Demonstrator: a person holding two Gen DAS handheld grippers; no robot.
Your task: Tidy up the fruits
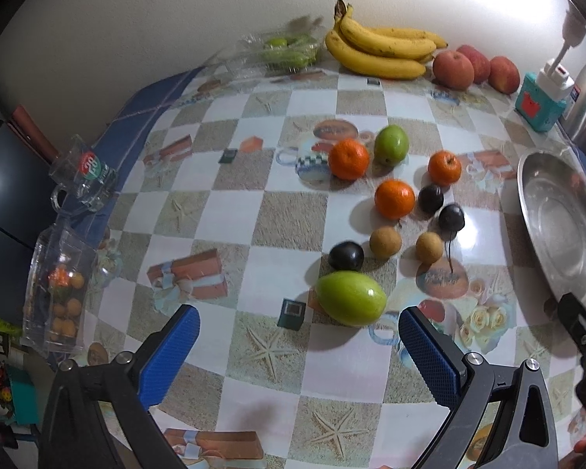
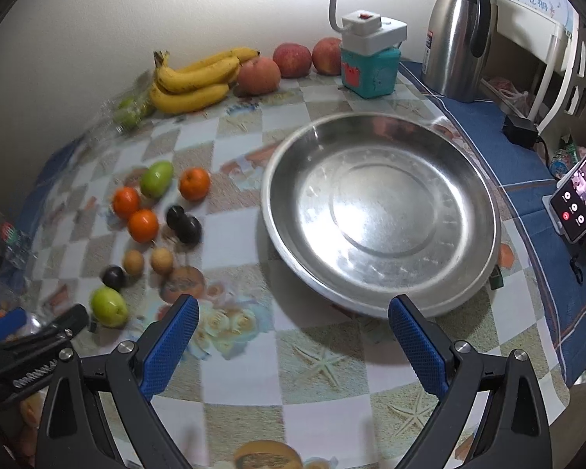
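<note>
Loose fruit lies on the checked tablecloth: a near green fruit, a far green fruit, three oranges, three dark plums and two brown round fruits. A steel bowl stands empty to their right. My left gripper is open, just short of the near green fruit. My right gripper is open and empty, at the bowl's near rim. The near green fruit also shows in the right wrist view.
Bananas and three apples line the back wall, with a clear tray of green fruit. A teal box with a lamp, a steel jug, a phone, a glass mug and a clear box stand around the edges.
</note>
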